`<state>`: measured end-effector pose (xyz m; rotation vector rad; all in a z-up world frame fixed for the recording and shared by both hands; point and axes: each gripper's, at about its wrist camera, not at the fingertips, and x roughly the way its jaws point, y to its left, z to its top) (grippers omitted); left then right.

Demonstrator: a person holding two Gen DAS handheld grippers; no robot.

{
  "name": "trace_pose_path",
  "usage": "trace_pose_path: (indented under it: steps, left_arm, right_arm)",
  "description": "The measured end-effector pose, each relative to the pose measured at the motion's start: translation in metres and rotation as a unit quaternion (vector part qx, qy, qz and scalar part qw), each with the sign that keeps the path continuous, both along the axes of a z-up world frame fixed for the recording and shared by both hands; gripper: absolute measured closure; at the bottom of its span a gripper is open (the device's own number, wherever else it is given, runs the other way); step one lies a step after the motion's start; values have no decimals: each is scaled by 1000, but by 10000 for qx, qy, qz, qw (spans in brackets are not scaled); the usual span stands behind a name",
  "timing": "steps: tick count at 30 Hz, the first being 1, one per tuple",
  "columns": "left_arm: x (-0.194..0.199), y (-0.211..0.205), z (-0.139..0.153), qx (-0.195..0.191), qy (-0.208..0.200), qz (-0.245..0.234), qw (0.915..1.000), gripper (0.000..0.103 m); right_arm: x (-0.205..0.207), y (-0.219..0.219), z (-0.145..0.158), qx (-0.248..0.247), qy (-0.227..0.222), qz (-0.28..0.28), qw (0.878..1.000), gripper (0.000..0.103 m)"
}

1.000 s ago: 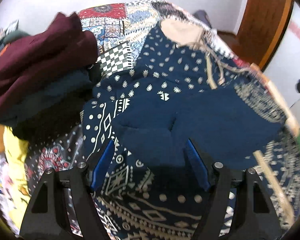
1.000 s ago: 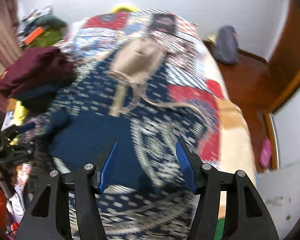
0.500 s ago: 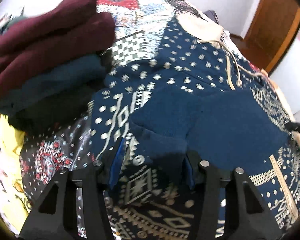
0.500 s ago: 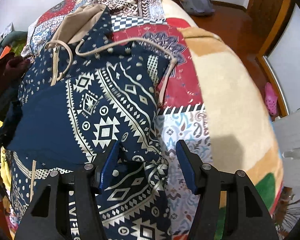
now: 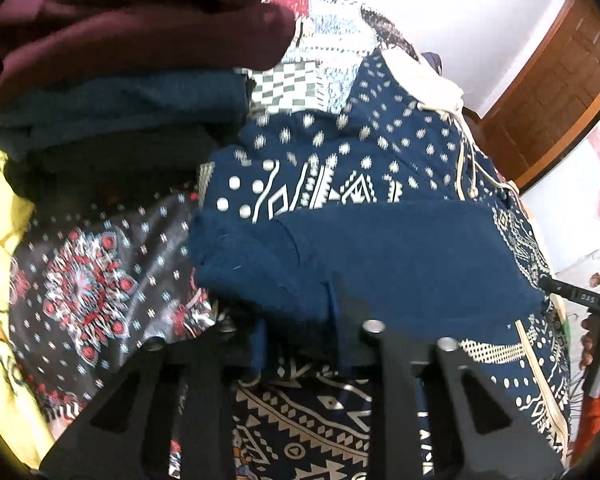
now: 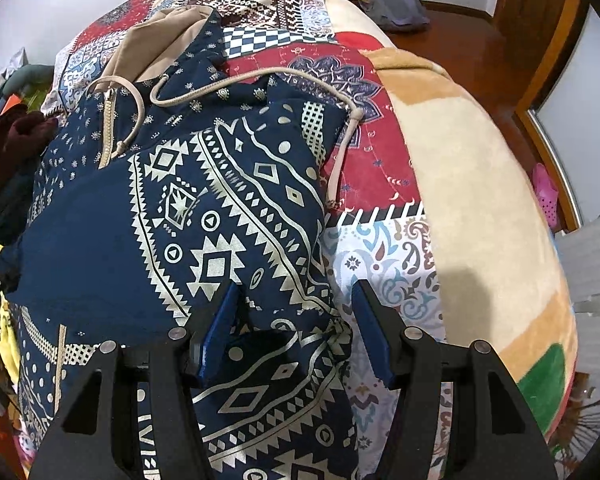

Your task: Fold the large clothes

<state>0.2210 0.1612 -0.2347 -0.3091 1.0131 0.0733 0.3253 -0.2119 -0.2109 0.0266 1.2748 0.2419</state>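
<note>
The navy hoodie (image 6: 204,216) is lying spread on the bed, over the patchwork bedspread (image 6: 384,264), hood end far, hem near. Compared with a second ago, both views are sitting much closer to it — the right wrist view was blurred and high then, now it is sharp and low over the cloth. The plain navy sleeve (image 5: 380,256) is lying folded across the chest, running left to right, its cuff end at the left.

The left gripper (image 5: 296,320) is closing on that sleeve's near left edge; a second ago the blue pads were wide apart around it, now they are narrowed with the navy fabric bunching between them and hiding most of the pads. The right gripper (image 6: 296,332) is standing half open, same gap as before, jaws straddling the hoodie's right edge, nothing clenched — the left pad is over the printed cloth, the right pad over the bedspread.

Hoodie look: dark blue with cream geometric print, tan hood lining (image 6: 156,44) at the far end, cream drawstrings (image 6: 256,80) trailing right onto the bedspread, zipper down the left of the chest.

Left of the hoodie, a stack of folded clothes (image 5: 132,52) is sitting — maroon on top, teal under it. It is filling more of the left view than before.
</note>
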Motion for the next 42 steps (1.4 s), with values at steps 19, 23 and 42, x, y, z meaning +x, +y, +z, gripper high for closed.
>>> trace_pose_path:
  steps: [19, 23, 42]
  left_arm:
    - [-9, -1, -1, 1414, 383, 19, 9892, 39]
    - [-6, -5, 30, 1777, 103, -20, 9840, 39]
    - [144, -66, 106, 1660, -852, -847, 9788, 33]
  right_arm:
    - [-5, -1, 4, -86, -66, 130, 9999, 44]
    - [2, 1, 23, -194, -342, 192, 9990, 44]
    - [87, 64, 102, 128, -1679, 475, 9846, 44]
